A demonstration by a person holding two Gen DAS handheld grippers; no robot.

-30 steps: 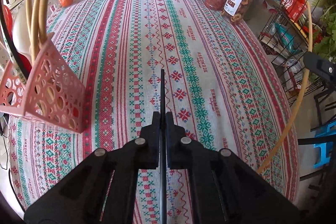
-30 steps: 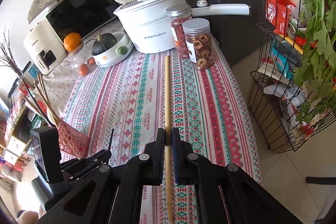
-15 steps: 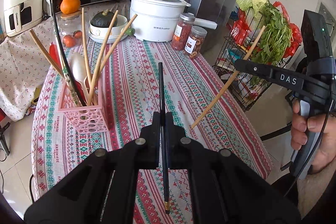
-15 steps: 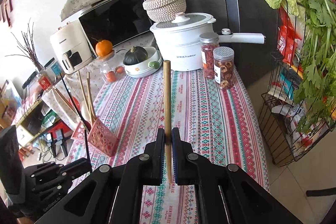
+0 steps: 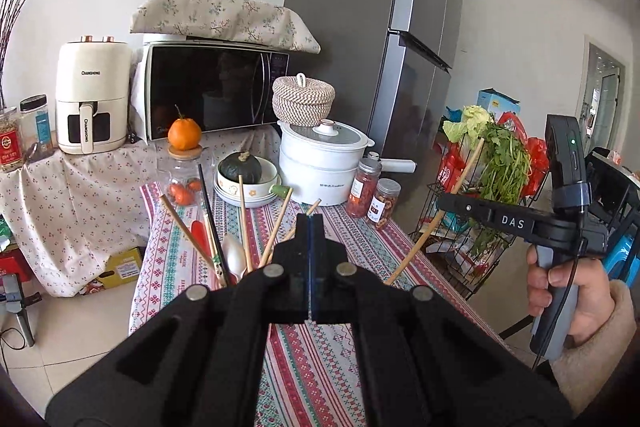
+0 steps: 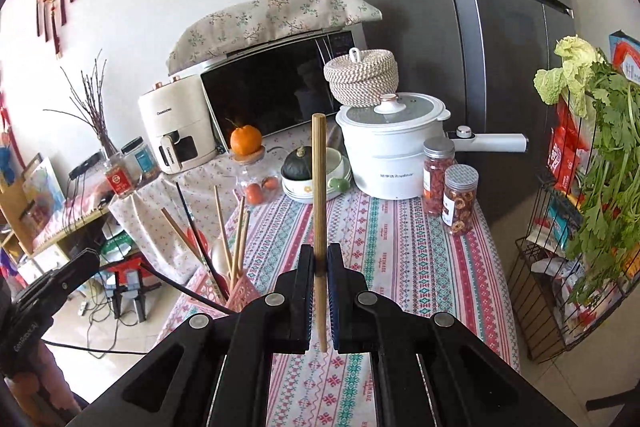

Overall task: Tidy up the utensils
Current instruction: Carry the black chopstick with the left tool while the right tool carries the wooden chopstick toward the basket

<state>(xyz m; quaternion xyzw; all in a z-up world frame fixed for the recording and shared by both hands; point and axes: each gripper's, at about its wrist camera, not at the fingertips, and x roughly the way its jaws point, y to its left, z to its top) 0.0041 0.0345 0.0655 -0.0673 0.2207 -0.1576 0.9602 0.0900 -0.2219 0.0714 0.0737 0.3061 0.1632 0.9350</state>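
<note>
Both grippers have risen off the striped tablecloth (image 6: 400,247). Left gripper (image 5: 310,223) is fully closed, its black chopstick gone. Right gripper (image 6: 320,259) clamps a straight, pale bamboo chopstick (image 6: 319,187) upright, right of the pink perforated utensil basket (image 6: 244,293).

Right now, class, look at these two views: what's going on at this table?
A person is sorting utensils with a handheld gripper in each hand. The right gripper is shut on a wooden chopstick, held up above the tablecloth. The left gripper is shut, and nothing shows between its fingers. A pink basket at the table's left edge already holds several chopsticks and a white spoon.
</note>
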